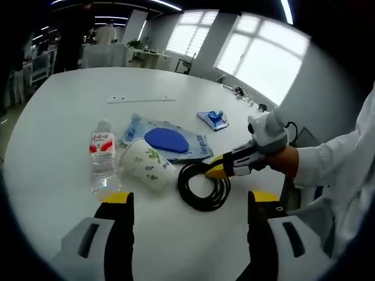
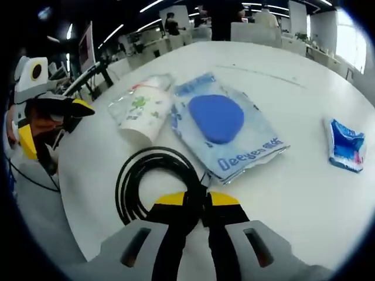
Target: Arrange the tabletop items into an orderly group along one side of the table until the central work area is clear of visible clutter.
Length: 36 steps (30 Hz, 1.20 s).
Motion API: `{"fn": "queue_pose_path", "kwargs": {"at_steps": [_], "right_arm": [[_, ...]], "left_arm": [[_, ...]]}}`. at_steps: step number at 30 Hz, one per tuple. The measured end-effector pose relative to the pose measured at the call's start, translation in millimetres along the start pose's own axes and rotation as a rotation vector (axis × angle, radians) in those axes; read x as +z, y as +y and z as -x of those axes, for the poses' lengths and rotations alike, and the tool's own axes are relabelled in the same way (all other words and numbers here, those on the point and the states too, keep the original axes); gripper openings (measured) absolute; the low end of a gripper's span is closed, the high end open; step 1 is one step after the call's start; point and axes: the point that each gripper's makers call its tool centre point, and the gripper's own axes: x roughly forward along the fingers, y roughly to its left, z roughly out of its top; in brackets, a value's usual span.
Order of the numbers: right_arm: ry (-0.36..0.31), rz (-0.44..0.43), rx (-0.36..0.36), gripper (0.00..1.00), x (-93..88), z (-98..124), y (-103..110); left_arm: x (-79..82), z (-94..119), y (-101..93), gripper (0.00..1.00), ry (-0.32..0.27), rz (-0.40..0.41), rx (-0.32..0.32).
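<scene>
right gripper [image 2: 196, 202] jaws are pinched together on the black cable coil [image 2: 153, 181], gripping a bundle of strands at the near edge of the loop; in the left gripper view the same right gripper [image 1: 218, 168] comes in from the right, held by a hand in a white sleeve [image 1: 340, 158], yellow tips on the coil [image 1: 204, 186]. left gripper [image 1: 190, 202] jaws stand wide apart, nothing between them, hovering over bare bench [image 1: 64, 105] short of the clutter. coil lies flat on the bench near the middle, just beside the paper cup [image 1: 147, 164] lying on its side. judgement: cable is light and floppy, loops will likely sag or spread when lifted, so pinching several strands together, as here, looks right; dragging may be safer than lifting. it looks glossy black, wound in several round turns. cup is light and crushable, take it by the wall gently. water bottle [image 1: 102, 155] stands beside the cup, clear, red label. blue packet with dark blue oval [image 2: 222, 126] lies touching the cup, soft and slippery. small blue wrapper [image 2: 345, 145] sits well apart.
</scene>
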Motion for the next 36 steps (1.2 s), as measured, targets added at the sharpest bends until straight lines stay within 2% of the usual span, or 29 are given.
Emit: {"fn": "queue_pose_path", "kwargs": {"at_steps": [14, 25, 32, 36], "right_arm": [[-0.01, 0.006, -0.006, 0.08, -2.2, 4, 3], [-0.018, -0.005, -0.007, 0.08, -5.3, 7, 5], [-0.024, -0.016, -0.011, 0.08, -10.2, 10, 5], [-0.026, -0.017, -0.009, 0.08, -11.7, 10, 5]], "left_arm": [[-10.0, -7, -2.8, 0.77, 0.022, 0.009, -0.005], [-10.1, -17, -2.1, 0.77, 0.033, 0.003, -0.017], [-18.9, -31, -7.7, 0.74, 0.062, -0.003, -0.022], [-24.0, -43, -10.9, 0.68, 0.083, -0.01, -0.015]]}}
